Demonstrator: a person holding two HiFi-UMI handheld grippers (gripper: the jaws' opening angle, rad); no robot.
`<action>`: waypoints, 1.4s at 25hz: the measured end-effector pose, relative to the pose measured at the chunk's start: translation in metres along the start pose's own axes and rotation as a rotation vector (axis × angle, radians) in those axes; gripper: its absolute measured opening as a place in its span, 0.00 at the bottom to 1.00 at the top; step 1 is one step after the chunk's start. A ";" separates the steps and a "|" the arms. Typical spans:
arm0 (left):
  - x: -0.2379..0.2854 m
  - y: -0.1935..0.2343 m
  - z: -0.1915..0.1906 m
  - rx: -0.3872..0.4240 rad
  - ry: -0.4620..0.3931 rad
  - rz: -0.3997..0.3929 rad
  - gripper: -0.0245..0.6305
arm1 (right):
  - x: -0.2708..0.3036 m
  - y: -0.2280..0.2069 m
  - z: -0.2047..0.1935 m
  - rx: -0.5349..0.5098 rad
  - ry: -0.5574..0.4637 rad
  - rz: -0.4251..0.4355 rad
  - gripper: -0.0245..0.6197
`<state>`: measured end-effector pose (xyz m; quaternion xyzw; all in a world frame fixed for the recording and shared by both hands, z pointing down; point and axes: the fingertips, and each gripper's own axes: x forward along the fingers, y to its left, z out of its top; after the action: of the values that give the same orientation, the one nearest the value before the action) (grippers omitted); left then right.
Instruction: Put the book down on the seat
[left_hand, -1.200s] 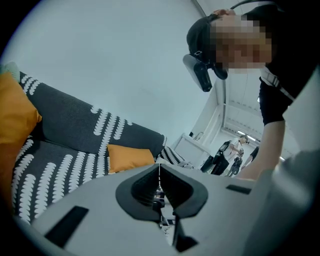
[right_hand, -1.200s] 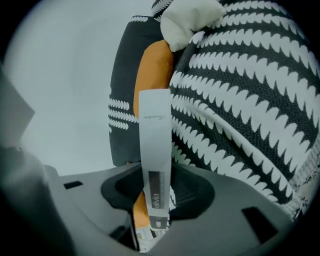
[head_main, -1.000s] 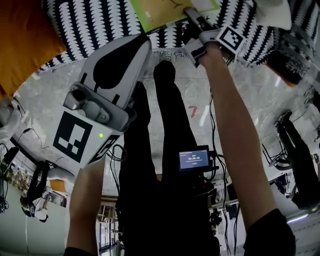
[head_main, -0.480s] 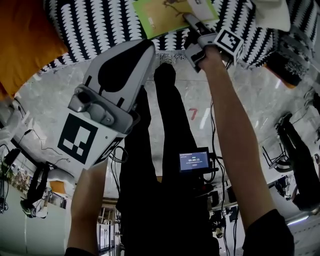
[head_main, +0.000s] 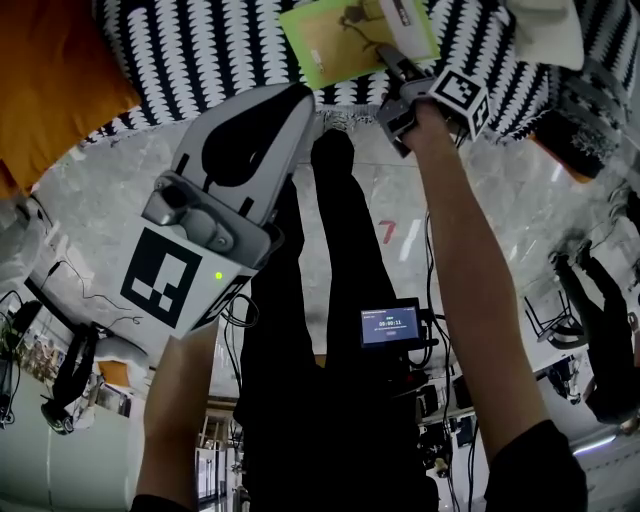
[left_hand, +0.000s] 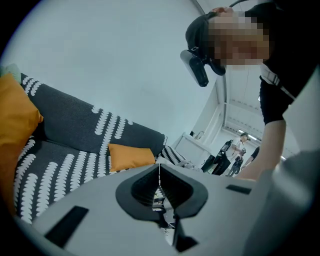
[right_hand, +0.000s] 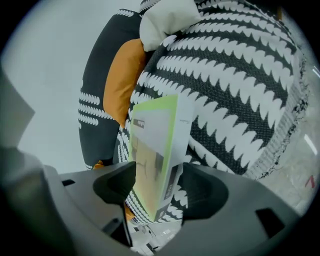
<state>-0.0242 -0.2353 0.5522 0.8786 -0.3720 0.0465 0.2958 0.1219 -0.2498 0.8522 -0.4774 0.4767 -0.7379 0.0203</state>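
At the far left of the head view a big orange cushion (head_main: 50, 90) sits on the sofa. The sofa seat (head_main: 190, 50) is black with rows of white marks, and it runs across the top of the view. Below it is a pale shiny floor (head_main: 100, 200).

Next come the left tongs (head_main: 298, 100), big and grey, held up over the floor in front of the seat. In the left gripper view the left tongs (left_hand: 159, 172) are closed tight with nothing in them. They point along the sofa at a small orange cushion (left_hand: 131, 156) far off.

In the middle you see the person's legs (head_main: 330, 300) in black, and a little screen (head_main: 390, 325) lower down.

Up top, a bit to the right, is the green book (head_main: 350, 40). It lies on the seat, near the front edge. The right tongs (head_main: 395, 60) reach to its near corner. In the right gripper view the book (right_hand: 155, 150) has its near end between the two sides of the right tongs (right_hand: 159, 185). These tongs have just been opening and now stand wide, so they do not squeeze the book.

At the far right a white cushion (head_main: 545, 25) sits on the sofa
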 end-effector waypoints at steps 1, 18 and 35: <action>0.000 -0.001 0.000 0.000 -0.001 0.001 0.06 | -0.002 -0.002 -0.001 0.006 -0.002 -0.006 0.49; -0.005 -0.008 0.001 0.008 -0.005 0.004 0.06 | -0.021 -0.008 -0.012 0.029 -0.008 0.004 0.49; -0.024 -0.041 0.040 0.017 0.011 0.022 0.06 | -0.086 0.080 -0.050 -0.067 0.073 0.114 0.30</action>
<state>-0.0185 -0.2199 0.4922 0.8767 -0.3794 0.0579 0.2899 0.0983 -0.2171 0.7311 -0.4226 0.5280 -0.7361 0.0286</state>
